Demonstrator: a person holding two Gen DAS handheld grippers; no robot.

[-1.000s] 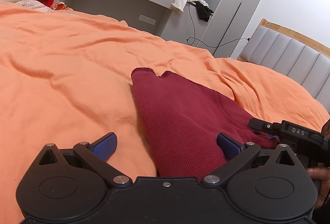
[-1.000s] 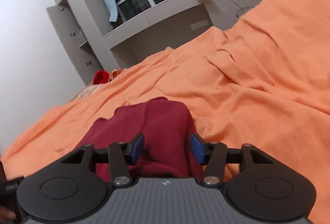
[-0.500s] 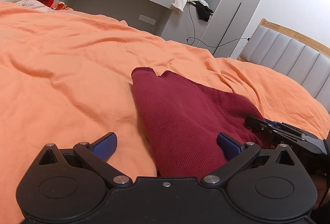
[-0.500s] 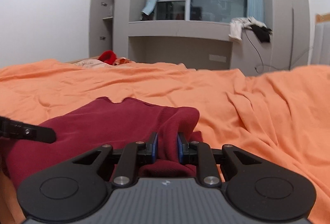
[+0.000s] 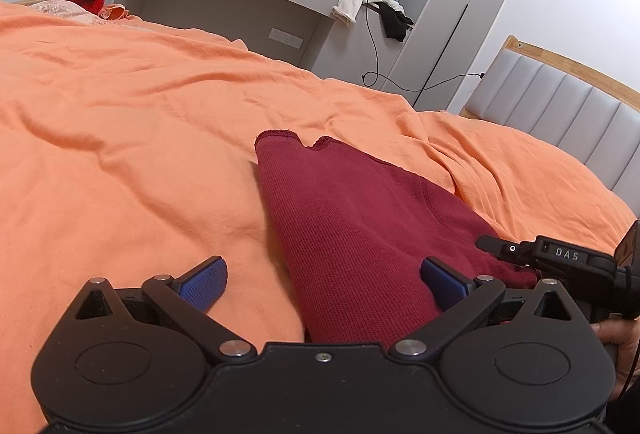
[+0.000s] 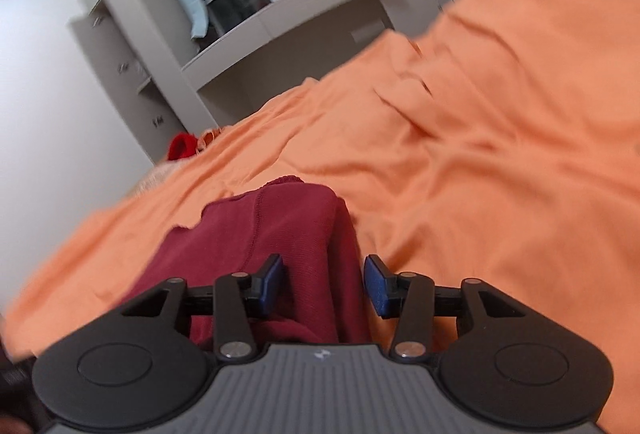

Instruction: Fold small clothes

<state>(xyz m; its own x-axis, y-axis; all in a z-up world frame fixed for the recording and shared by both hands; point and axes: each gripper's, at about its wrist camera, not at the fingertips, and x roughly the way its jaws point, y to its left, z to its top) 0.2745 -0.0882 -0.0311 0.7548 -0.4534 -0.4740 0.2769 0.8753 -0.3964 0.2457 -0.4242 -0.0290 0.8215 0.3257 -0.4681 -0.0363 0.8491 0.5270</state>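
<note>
Garment (image 5: 352, 230) — dark red knit, partly folded — lies on the orange bedsheet (image 5: 132, 138) of the bed. Left tongs (image 5: 322, 280) are spread wide above its near end, one blue pad (image 5: 202, 284) over the sheet, the other over the cloth, gripping nothing. Right tongs (image 6: 322, 284) are parted too — their pads (image 6: 270, 282) straddle the garment's folded right edge without pinching it; this view is blurred. In the left view the right tool shows at the garment's right side. A grey headboard (image 5: 560, 118) stands at far right; white and black clothes (image 5: 372, 6) hang on a ledge beyond the bed.
</note>
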